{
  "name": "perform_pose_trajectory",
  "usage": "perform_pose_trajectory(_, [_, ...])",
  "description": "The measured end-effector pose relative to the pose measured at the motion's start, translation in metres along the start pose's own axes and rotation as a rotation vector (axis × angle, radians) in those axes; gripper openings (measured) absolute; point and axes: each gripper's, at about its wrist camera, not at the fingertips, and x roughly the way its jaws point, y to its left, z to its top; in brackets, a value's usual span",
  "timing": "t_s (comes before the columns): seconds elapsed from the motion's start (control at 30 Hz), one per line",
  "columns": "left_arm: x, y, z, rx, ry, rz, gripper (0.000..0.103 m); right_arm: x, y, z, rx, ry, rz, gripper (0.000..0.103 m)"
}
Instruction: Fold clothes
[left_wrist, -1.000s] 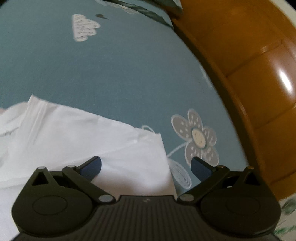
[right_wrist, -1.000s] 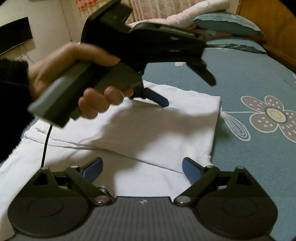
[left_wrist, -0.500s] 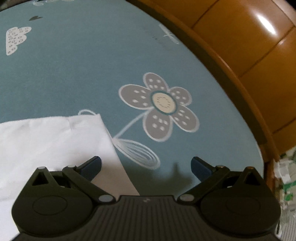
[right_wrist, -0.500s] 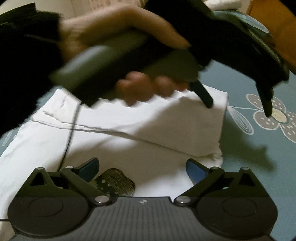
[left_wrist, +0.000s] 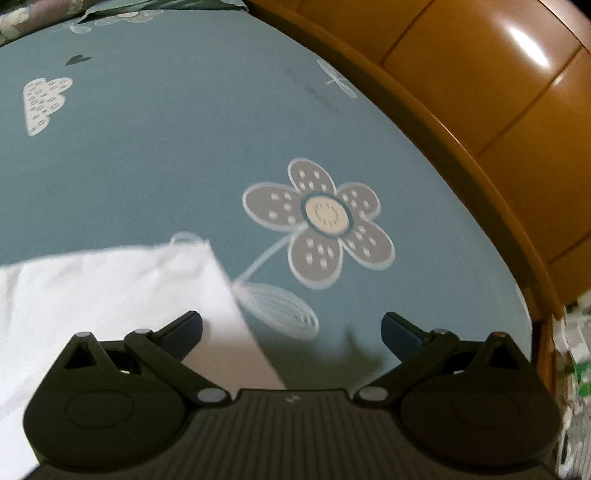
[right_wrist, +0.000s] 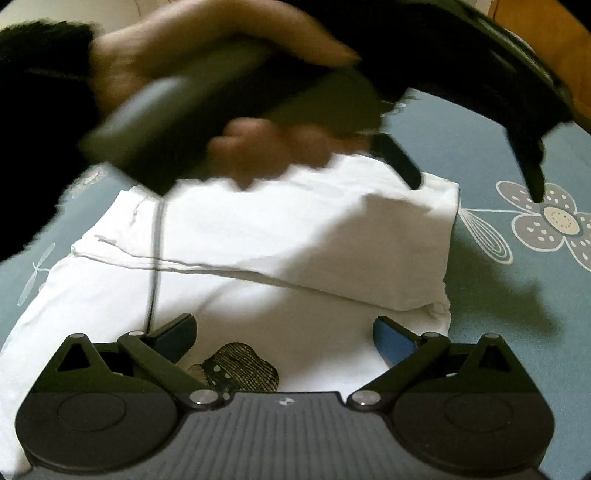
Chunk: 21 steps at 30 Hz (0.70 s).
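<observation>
A white garment (right_wrist: 280, 236) lies partly folded on the blue bedsheet (right_wrist: 480, 122), one layer turned over the other, with a dark print (right_wrist: 242, 367) near my right gripper. My right gripper (right_wrist: 284, 332) hovers open over the garment's near part, nothing between its fingers. My left gripper (left_wrist: 291, 326) is open above the garment's far right corner (left_wrist: 199, 254); one fingertip is over the cloth, the other over the sheet. From the right wrist view, the left gripper (right_wrist: 476, 184) is held by a hand (right_wrist: 221, 66), its fingers spread over that corner.
The sheet carries a grey flower print (left_wrist: 319, 221) just right of the garment and a cloud print (left_wrist: 44, 101) farther back. A wooden bed frame and panel (left_wrist: 498, 122) curve along the right side. Pillows (left_wrist: 122, 7) lie at the far end.
My left gripper swung right, from over the garment toward its right corner and the flower print. The right wrist view moved closer, so the dark print now shows. Both stay open.
</observation>
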Motion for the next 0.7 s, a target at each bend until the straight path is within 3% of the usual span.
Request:
perform_pose_trajectory(0.1, [-0.012,-0.001,-0.012,0.012,0.017,0.011,0.102,0.000,0.000,0.001,0.013,0.000,-0.006,0.103])
perform_pose_trajectory(0.27, [0.006,0.016,-0.013,-0.035,0.015,0.037,0.102,0.000,-0.007,0.002,0.019,0.000,-0.007,0.103])
perform_pose_trajectory(0.53, [0.024,0.036,0.007,-0.140,-0.093,0.048,0.102,0.000,-0.006,0.002,0.015,-0.001,-0.011,0.103])
perform_pose_trajectory(0.7, [-0.013,0.031,-0.003,-0.106,-0.109,0.119,0.102,-0.003,-0.008,0.002,0.043,-0.008,-0.001,0.103])
